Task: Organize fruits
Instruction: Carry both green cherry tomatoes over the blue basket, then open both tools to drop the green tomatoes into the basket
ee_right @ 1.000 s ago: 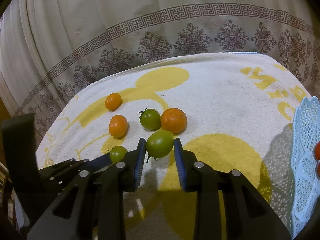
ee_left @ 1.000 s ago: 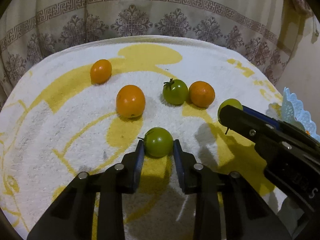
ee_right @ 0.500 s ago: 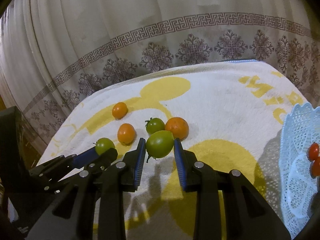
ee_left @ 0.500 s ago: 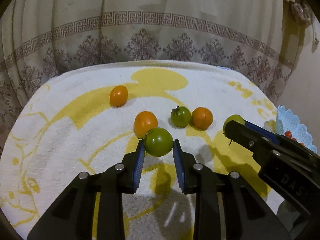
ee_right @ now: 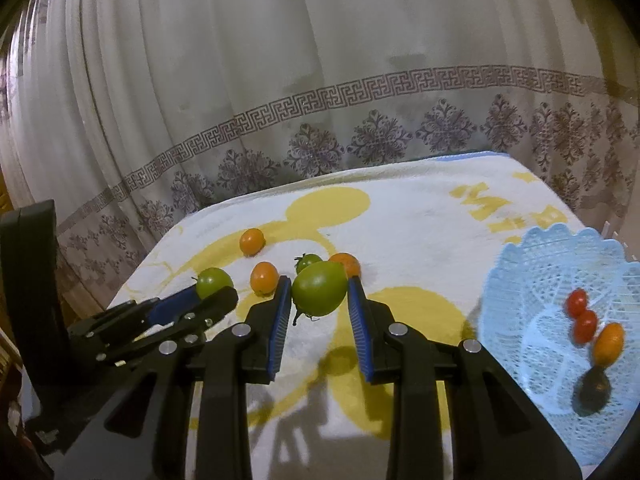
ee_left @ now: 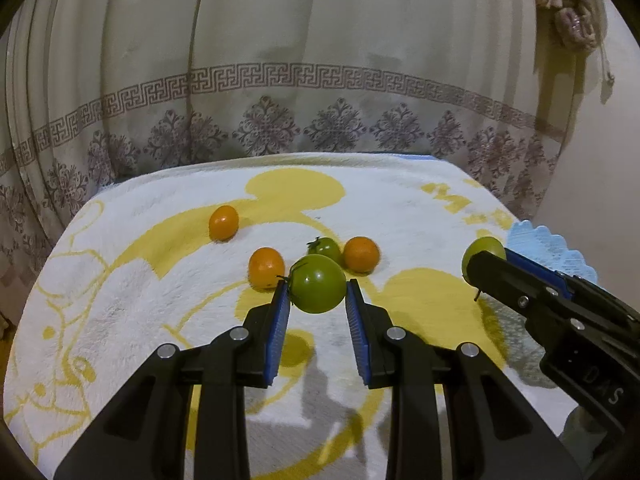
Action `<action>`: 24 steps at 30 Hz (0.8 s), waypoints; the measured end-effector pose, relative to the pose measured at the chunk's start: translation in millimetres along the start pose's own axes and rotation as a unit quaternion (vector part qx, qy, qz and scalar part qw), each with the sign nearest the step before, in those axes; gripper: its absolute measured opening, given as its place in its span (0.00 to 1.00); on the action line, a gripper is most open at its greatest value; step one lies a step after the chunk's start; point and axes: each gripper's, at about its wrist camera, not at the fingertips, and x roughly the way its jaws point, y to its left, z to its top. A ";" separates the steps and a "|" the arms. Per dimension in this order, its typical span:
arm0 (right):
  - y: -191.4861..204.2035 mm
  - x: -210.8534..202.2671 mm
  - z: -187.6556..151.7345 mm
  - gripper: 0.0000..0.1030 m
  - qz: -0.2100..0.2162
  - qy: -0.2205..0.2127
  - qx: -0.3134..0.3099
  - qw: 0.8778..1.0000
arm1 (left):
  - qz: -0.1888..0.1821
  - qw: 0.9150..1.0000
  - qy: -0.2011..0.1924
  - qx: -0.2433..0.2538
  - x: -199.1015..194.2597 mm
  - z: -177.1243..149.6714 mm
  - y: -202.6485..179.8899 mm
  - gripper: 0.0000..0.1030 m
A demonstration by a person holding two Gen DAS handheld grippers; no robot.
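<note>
Left gripper (ee_left: 317,300) has its jaws clamped on a green tomato (ee_left: 317,289), held up off the towel (ee_left: 140,280) that covers the bench. Right gripper (ee_right: 319,302) likewise — jaws clamped on a second green tomato (ee_right: 319,288), stem hanging down, also in the air. Both grippers side by side, right one nearer the blue basket (ee_right: 520,280). On the towel: three orange fruits (ee_left: 224,222) (ee_left: 266,267) (ee_left: 361,254) and one small green tomato (ee_left: 325,247), which sits just beside the rightmost orange one. The basket stands at the right edge of the bench; inside it two red tomatoes (ee_right: 577,302) (ee_right: 585,326) touching, and an orange fruit (ee_right: 608,342) — blurred. Patterned curtain (ee_right: 320,100) behind.
</note>
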 end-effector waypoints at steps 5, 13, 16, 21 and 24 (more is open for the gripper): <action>-18.0 -24.6 -4.1 0.29 -0.014 -0.007 0.005 1.000 | -0.011 1.000 -0.010 0.009 -12.0 0.5 -17.4 0.28; -60.3 -56.7 -11.1 0.29 -0.042 -0.016 0.027 0.999 | -0.028 0.999 -0.011 0.032 -14.5 0.7 -51.7 0.28; -75.5 -67.3 -13.3 0.29 -0.052 -0.020 0.035 0.998 | -0.035 0.999 -0.010 0.041 -13.0 1.0 -65.3 0.28; -97.5 -79.7 -16.2 0.29 -0.071 -0.020 0.039 0.997 | -0.053 0.997 -0.006 0.056 -10.8 1.3 -90.0 0.28; -111.0 -85.0 -19.0 0.29 -0.085 -0.018 0.042 0.995 | -0.067 0.996 -0.003 0.064 -9.0 1.5 -104.9 0.28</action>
